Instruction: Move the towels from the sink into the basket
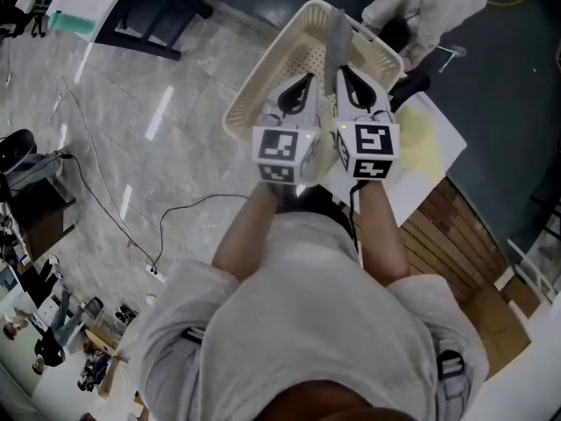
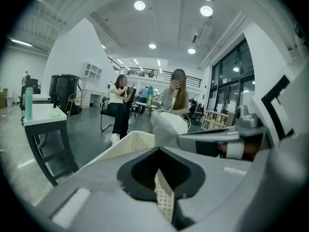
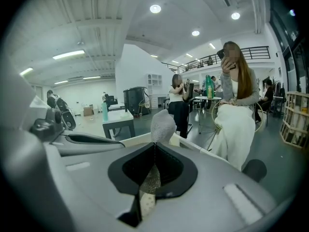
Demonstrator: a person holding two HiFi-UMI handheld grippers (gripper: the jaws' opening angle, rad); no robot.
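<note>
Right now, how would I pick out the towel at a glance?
Look for the cream perforated basket in front of the person. A narrow strip of cloth runs across its middle from the right gripper: that is the towel. It is the only grey, soft thing against the cream plastic.

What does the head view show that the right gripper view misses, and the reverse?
Only the head view: the wearer's forearms, a black floor cable and a white sheet. Only the right gripper view: ceiling lights and a standing person farther back. Both: the cream basket, the grey towel over it, and the right hand-held gripper shut on that towel.
</note>
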